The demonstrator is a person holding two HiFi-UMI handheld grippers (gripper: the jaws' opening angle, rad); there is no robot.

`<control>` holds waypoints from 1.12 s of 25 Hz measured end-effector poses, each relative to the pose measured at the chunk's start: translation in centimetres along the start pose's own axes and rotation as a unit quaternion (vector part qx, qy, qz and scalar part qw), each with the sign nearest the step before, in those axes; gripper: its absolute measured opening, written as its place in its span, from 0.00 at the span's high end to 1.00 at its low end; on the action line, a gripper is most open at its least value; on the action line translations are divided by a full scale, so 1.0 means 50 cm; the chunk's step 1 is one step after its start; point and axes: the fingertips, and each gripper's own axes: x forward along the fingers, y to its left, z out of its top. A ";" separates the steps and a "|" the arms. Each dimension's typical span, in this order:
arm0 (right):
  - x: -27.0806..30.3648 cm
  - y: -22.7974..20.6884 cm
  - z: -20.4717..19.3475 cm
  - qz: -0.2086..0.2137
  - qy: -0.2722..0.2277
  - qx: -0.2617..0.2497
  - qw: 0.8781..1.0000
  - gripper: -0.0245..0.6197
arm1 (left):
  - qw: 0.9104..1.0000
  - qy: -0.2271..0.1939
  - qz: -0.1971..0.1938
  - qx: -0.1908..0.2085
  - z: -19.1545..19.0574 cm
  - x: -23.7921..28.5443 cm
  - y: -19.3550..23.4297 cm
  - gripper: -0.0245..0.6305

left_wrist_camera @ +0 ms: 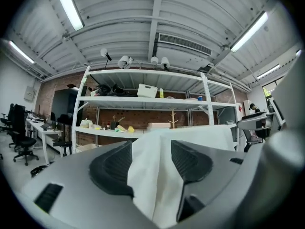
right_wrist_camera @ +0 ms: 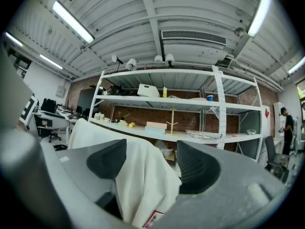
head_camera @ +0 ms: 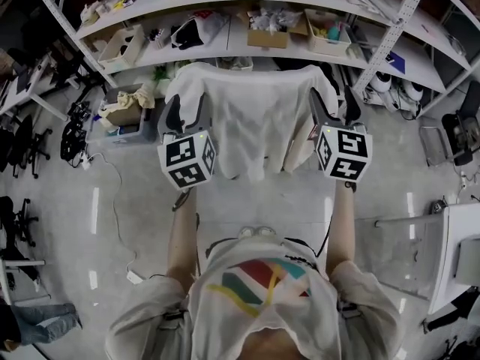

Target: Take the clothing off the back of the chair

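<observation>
Left gripper (head_camera: 187, 112), right gripper (head_camera: 334, 108): jaws apart, fold of white shirt (head_camera: 255, 122) loose between each pair, unpinched. Shirt draped over chair back, ahead of both. Risks: shallow bite slips on closing; uneven pull snags cloth on chair.

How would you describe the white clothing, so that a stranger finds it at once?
Look at the white shelving; just in front hangs the white clothing, spread wide. It is the only large plain cloth among small cluttered items.
</observation>
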 end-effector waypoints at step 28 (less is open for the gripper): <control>0.160 -0.012 -0.180 0.061 0.146 0.097 0.983 0.49 | 0.980 0.122 -0.115 -0.109 -0.110 0.166 0.044 0.52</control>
